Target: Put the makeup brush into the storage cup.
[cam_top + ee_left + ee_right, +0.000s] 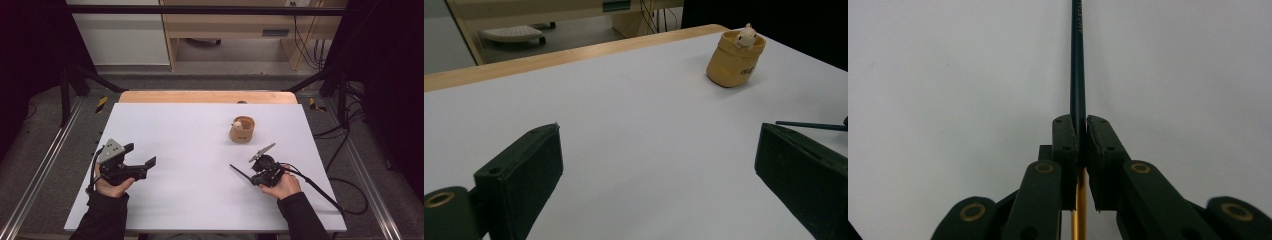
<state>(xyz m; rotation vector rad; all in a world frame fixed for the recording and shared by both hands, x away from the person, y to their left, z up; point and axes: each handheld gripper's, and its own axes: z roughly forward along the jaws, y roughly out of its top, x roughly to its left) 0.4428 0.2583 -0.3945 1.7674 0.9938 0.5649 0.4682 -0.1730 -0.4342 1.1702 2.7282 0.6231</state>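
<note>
My right gripper (1081, 130) is shut on a thin dark pencil (1078, 60), whose shaft runs straight out past the jaws over the white tabletop; a yellow length of it shows below the pads. From above, the pencil (240, 172) points left from the right gripper (256, 176) at the table's front right. A tan pot (242, 130) with a small white figure in it stands upright beyond that gripper. My left gripper (141, 154) rests at the front left, open, with nothing between its jaws. The left gripper (659, 150) faces the pot (734, 62) and the pencil tip (809, 125).
The white board (200, 210) lies on a wooden table whose far edge (207, 96) shows. Metal rails (42, 165) run along both sides. Cables (345, 190) trail off to the right. Cabinets stand on the floor beyond.
</note>
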